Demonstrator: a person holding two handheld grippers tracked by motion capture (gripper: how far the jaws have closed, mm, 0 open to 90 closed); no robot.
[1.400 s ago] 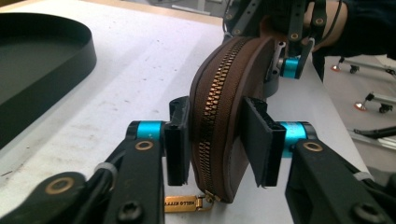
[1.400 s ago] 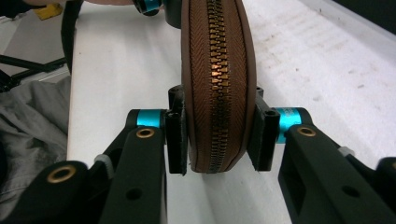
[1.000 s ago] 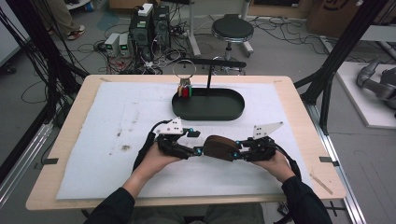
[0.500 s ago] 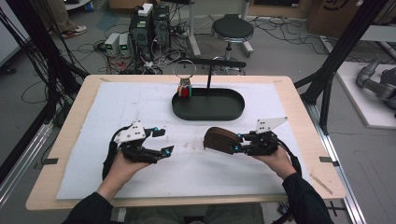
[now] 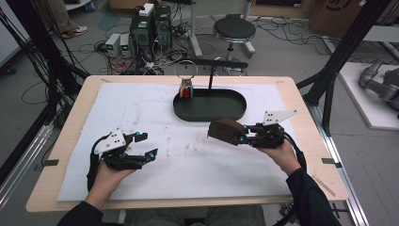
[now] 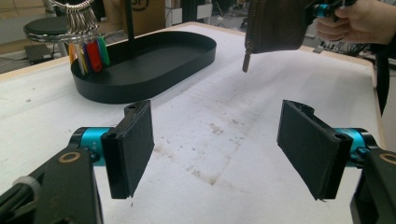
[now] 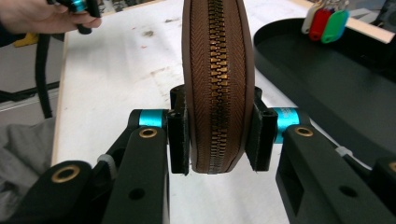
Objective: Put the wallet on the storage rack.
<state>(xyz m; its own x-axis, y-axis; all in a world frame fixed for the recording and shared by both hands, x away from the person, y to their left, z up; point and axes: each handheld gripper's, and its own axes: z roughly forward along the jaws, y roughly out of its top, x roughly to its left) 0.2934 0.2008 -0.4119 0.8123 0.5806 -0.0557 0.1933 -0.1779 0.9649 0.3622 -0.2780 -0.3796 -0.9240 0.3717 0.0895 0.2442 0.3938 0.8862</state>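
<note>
The right gripper [image 5: 241, 138] is clamped on a brown pouch [image 5: 225, 130], holding it off the mat [image 5: 141, 108] with the zipper edge facing back along the jaws. The black tray [image 5: 237, 113] lies just beyond the pouch, at about 11 o'clock from the right hand and far nearer to it than to the left. The left gripper [image 5: 145, 145] hovers at 9 o'clock from the pouch, well apart, jaws wide and empty. The pouch's long axis likely runs left-right, along the tray's length.
</note>
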